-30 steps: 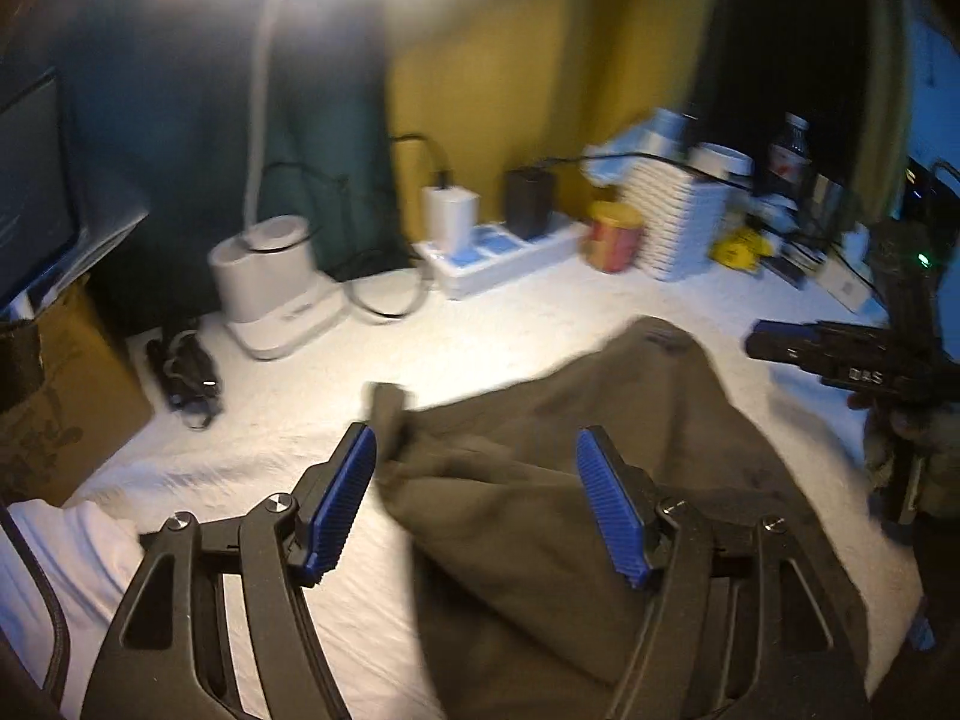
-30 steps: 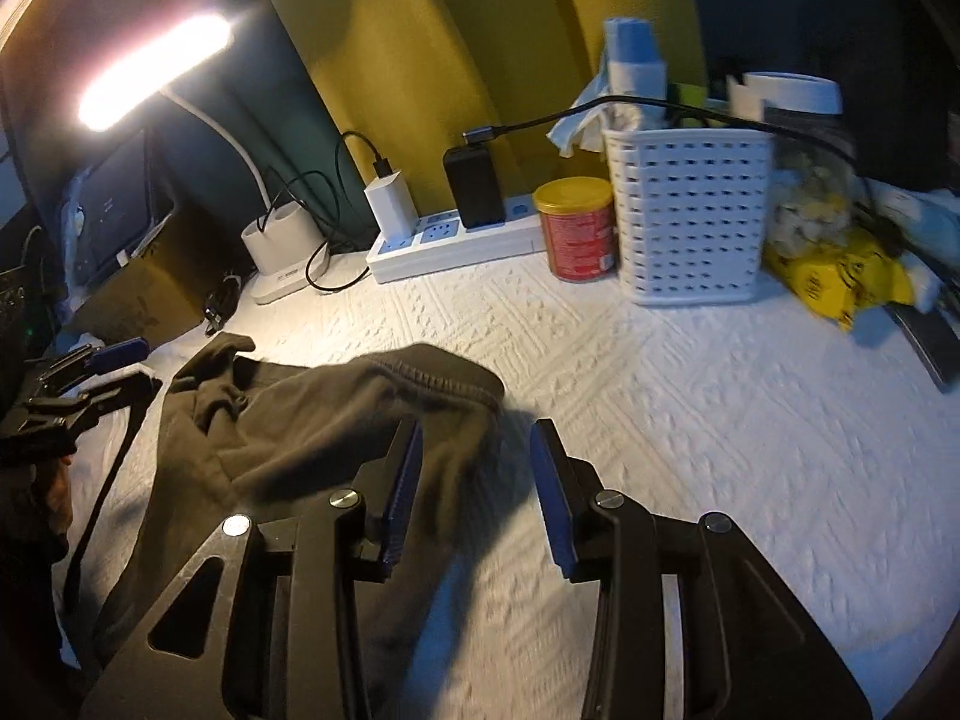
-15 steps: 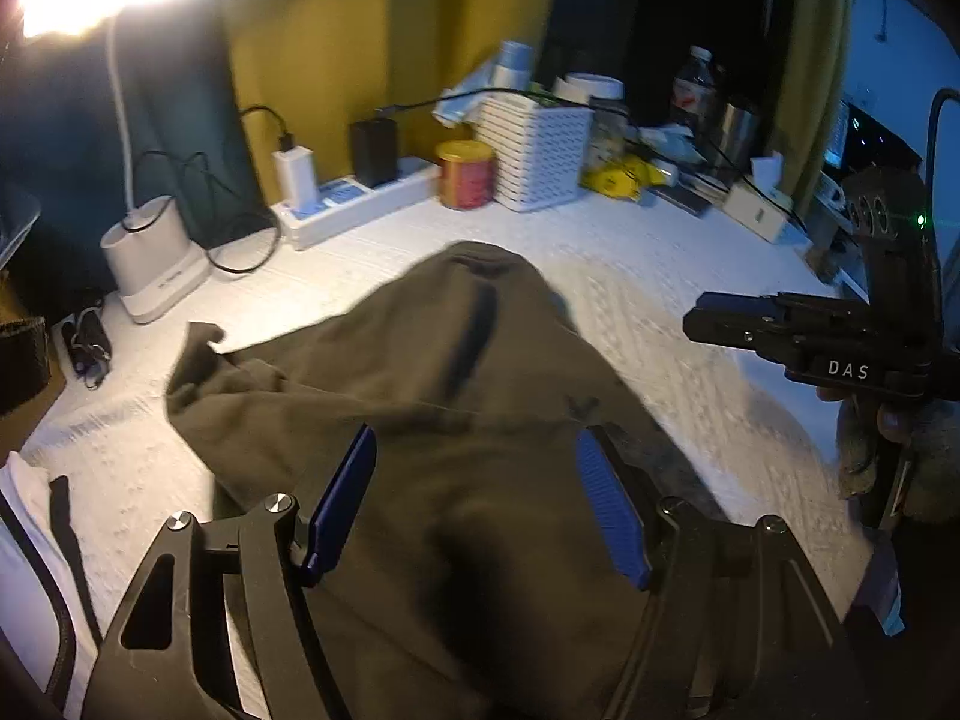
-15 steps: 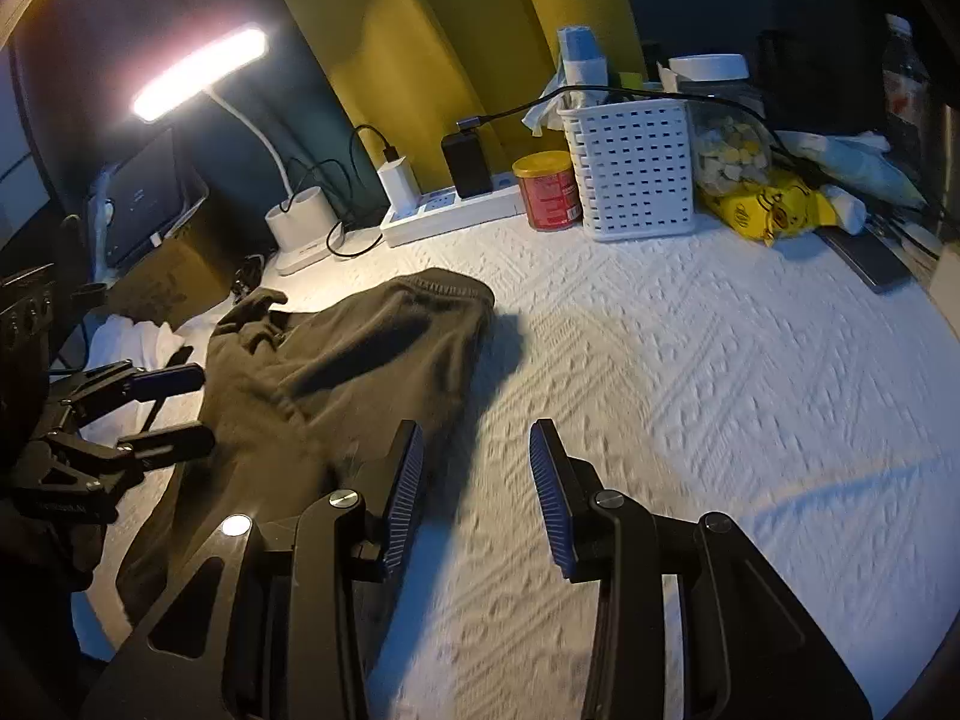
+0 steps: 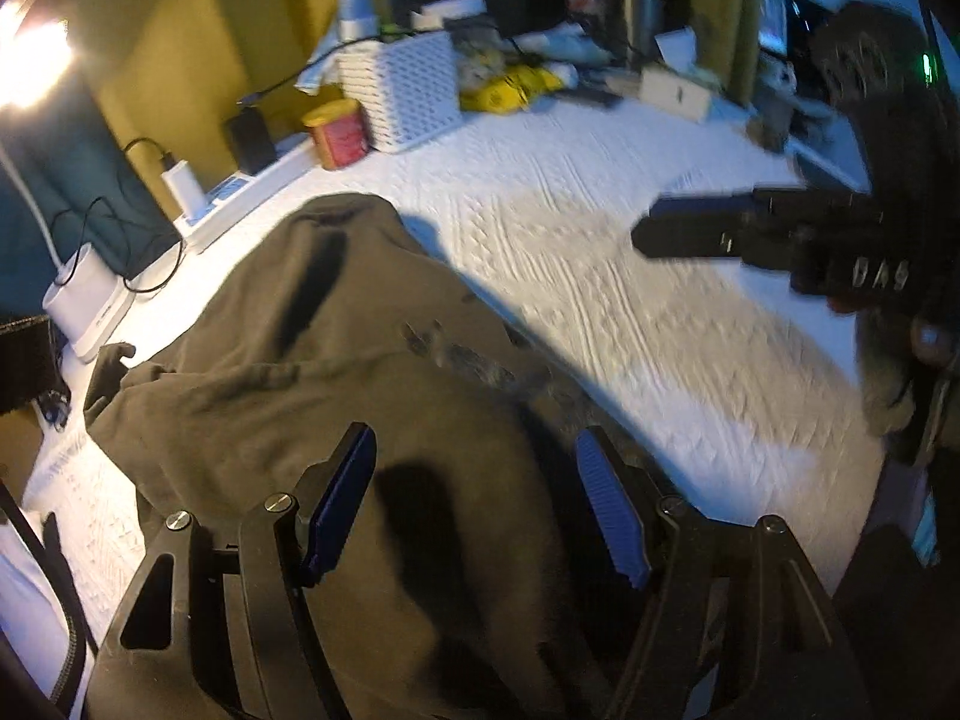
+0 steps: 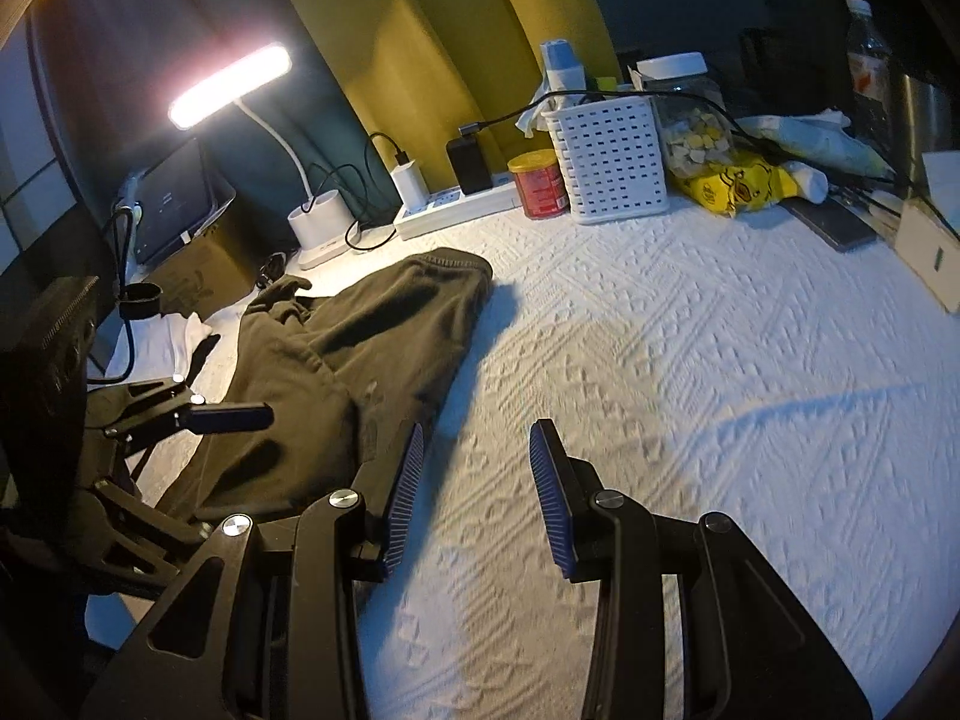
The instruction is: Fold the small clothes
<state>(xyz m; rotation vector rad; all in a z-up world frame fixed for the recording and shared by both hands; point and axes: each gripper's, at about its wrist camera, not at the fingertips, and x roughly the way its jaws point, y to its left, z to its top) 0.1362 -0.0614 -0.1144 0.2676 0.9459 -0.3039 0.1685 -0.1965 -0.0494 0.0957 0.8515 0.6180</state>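
A dark olive garment (image 5: 288, 384) lies rumpled on the white textured cover (image 5: 600, 276); in the right wrist view the garment (image 6: 360, 348) stretches from the lamp side toward me. My left gripper (image 5: 474, 480) hovers over the garment's near part, jaws open, blue pads (image 5: 342, 498) apart with nothing pinched. My right gripper (image 6: 480, 480) stands open above the bare cover (image 6: 660, 360), just right of the garment's edge, holding nothing. Each gripper shows in the other's view: the right gripper (image 5: 690, 231) held by a hand, the left gripper (image 6: 228, 417) at the garment's left side.
Along the back stand a lit desk lamp (image 6: 231, 84), a power strip (image 6: 456, 210), a red tin (image 6: 540, 183), a white basket (image 6: 612, 162), a yellow bag (image 6: 732, 183) and a small box (image 6: 930, 252). White clothing (image 6: 174, 336) lies at the left edge.
The left gripper has swept right over the garment and rolled. The right gripper has drawn back from the garment, off to its right. Both stay open.
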